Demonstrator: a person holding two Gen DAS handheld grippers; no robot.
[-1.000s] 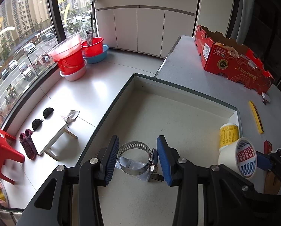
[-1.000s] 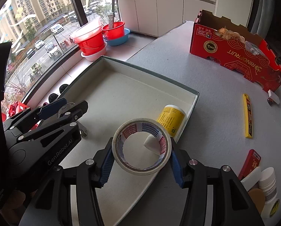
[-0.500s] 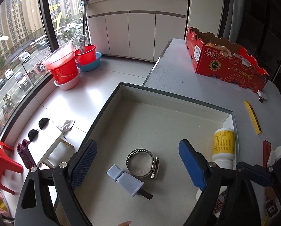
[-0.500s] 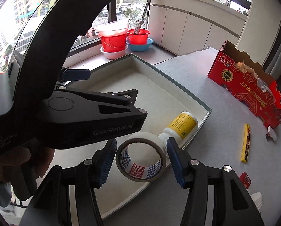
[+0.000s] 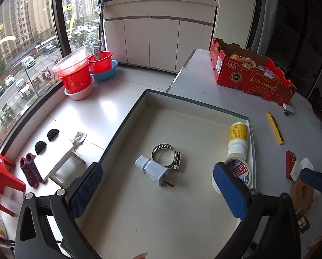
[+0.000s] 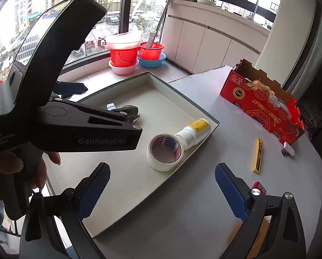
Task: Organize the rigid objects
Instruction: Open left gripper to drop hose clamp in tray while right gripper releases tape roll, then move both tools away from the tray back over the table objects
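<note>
Four things already lie in the tray (image 5: 195, 102): a hose clamp (image 5: 165, 155) touching a pale blue plug adapter (image 5: 153, 170) near the middle, and, against the right wall, a bottle with a yellow label (image 5: 238, 137) lying on its side with its cap end touching a roll of tape (image 6: 164, 151). Both claws are spread wide and hold nothing: the left gripper (image 5: 158, 195) hangs above the tray's near half, the right gripper (image 6: 162, 191) above the tray's near right edge. Sorting looks roughly half done. Left out on the table (image 5: 204, 79) are a yellow utility knife (image 5: 274, 127), a small red box (image 5: 290, 164), a brown tape roll (image 5: 302, 193) and a few small white items beside them, partly hidden. The red cardboard box (image 5: 250, 76) stands well apart at the far end. The likely next job is fetching the knife or the red box
</note>
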